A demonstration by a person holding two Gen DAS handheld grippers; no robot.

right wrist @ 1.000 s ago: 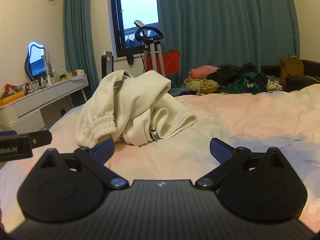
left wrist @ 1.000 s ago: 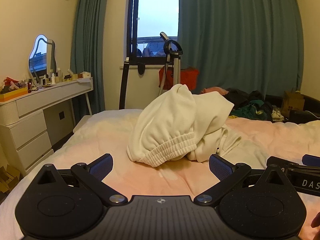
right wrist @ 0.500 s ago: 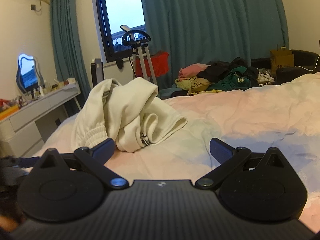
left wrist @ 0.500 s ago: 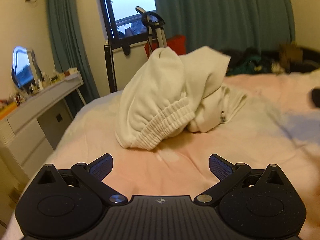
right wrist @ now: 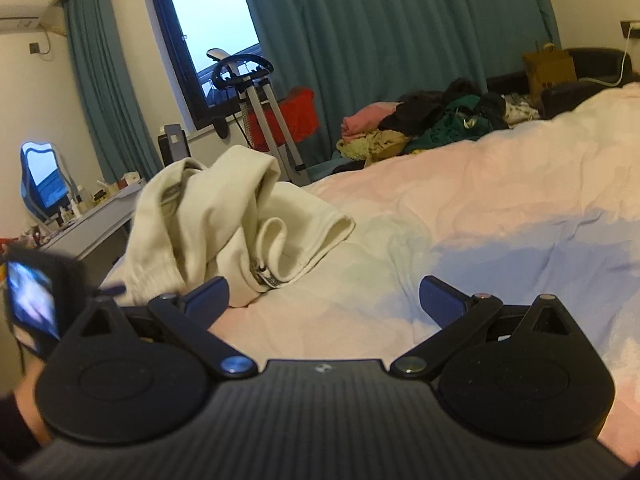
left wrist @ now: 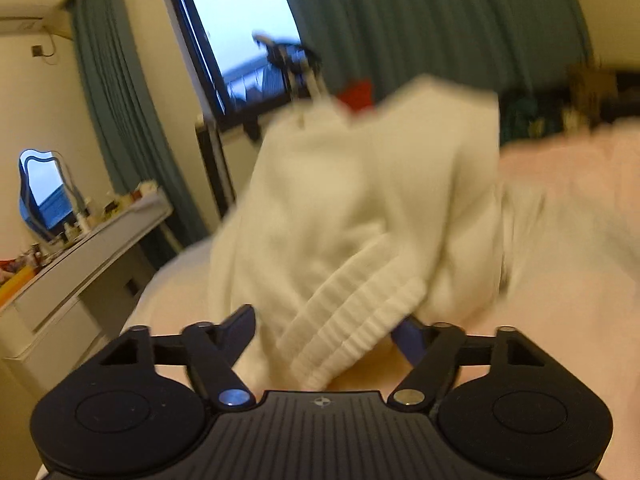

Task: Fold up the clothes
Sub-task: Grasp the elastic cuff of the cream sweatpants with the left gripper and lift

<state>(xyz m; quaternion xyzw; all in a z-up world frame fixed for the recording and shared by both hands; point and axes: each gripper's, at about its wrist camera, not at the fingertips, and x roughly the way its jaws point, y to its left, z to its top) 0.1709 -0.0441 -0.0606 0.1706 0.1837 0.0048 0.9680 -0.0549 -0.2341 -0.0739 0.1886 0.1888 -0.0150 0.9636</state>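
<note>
A crumpled cream sweatshirt (left wrist: 360, 208) lies heaped on the pink bed cover (left wrist: 580, 208). In the left wrist view, which is blurred, my left gripper (left wrist: 326, 330) is open with the sweatshirt's ribbed cuff (left wrist: 352, 320) between its two fingers. In the right wrist view the same sweatshirt (right wrist: 224, 224) lies ahead and to the left. My right gripper (right wrist: 324, 294) is open and empty over the bed cover (right wrist: 500, 216), its left finger close to the garment's zipper edge. The left gripper's body (right wrist: 36, 300) shows at the left edge.
A white dressing table (right wrist: 92, 224) with a mirror (right wrist: 42, 180) and small bottles stands left of the bed. A pile of other clothes (right wrist: 432, 124) lies at the bed's far side. An exercise machine (right wrist: 256, 100) and teal curtains (right wrist: 400, 40) stand by the window.
My left gripper has moved forward up to the sweatshirt, and the ribbed cuff now sits between its fingers. My right gripper has drifted slightly closer to the garment. Both stay open.
</note>
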